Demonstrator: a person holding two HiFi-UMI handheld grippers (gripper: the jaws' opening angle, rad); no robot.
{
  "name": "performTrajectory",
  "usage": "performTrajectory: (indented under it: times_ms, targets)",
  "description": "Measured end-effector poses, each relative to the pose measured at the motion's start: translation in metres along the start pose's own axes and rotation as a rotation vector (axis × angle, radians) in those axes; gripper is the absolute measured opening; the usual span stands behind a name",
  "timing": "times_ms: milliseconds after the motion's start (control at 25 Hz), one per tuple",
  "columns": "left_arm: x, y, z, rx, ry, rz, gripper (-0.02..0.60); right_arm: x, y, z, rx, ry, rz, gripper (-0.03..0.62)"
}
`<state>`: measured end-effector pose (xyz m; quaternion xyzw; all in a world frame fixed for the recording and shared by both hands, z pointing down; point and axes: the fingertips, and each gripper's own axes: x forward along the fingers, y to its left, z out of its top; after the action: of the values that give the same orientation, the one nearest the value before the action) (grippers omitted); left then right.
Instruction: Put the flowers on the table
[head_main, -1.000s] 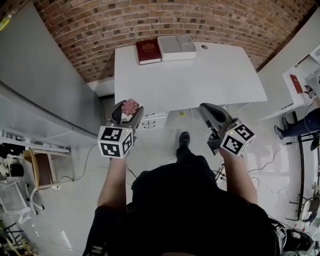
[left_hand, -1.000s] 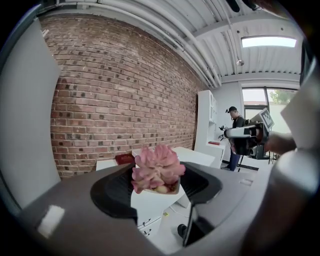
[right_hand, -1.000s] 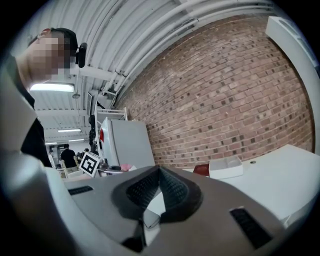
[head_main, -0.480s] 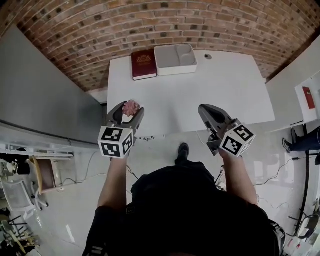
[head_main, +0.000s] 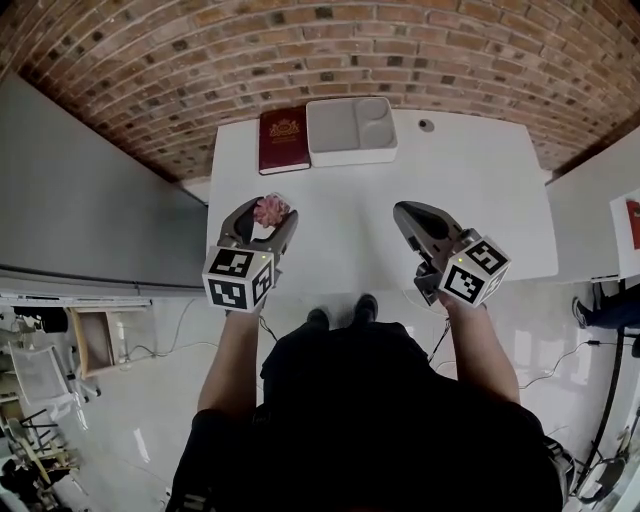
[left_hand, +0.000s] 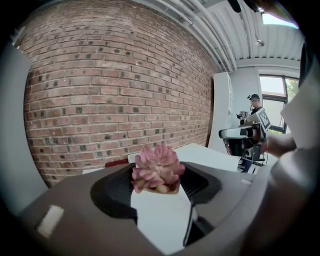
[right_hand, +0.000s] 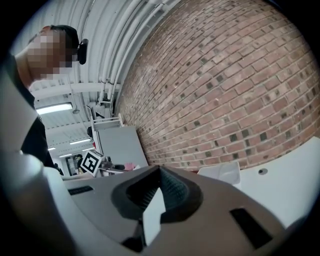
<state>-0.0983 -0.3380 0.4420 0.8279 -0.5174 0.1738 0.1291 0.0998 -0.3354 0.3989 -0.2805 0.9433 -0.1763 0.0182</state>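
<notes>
**Flower (left_hand: 156, 167) pinched in left gripper (head_main: 270, 214), over near-left part of table (head_main: 480, 190)**

Found the pads (left_hand: 118, 191) of the left gripper pressed onto the flower from both sides, petals up, cut base down. Saw no stem, so no real long axis to mind. Spotted bare white top straight below the fingers, thru the gap btwn the jaws. Judged bloom & top apart, not touching.

Found the right gripper (right_hand: 160, 185) w/ pads pressed together on nothing, well off to the right of the left fingers.

Judged the coming move a plain drop: table directly beneath the held flower, so down first, then spread the jaws. Left hand the only one placed for it; right prob. idle.

Beyond the left fingers, further in: red book (head_main: 283, 140), w/ white tray (head_main: 350, 130) just beside it on the right, both at the far edge below the brick wall (head_main: 400, 50).

Got the grip & the base-down pose from the left gripper view alone; from the head view, bloom on top, pad contact hidden. Got the spot over the table, plus book & tray, from the head view. Could not tell height above the top there.
</notes>
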Motion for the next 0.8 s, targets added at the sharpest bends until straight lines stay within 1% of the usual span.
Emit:
performTrajectory:
  times_ms: [280, 520, 800]
  targets:
    - [0.028, 0.000, -0.003, 0.014, 0.037, -0.066, 0.279, 0.009, -0.019, 0.005, 0.024, -0.011, -0.064, 0.009]
    - [0.059, -0.005, -0.023, 0.002, 0.087, -0.128, 0.279, 0.011, -0.027, -0.013, 0.055, 0.031, -0.107, 0.009]
    - [0.107, -0.017, -0.051, 0.013, 0.162, -0.191, 0.280, 0.007, -0.049, -0.035, 0.086, 0.066, -0.157, 0.009]
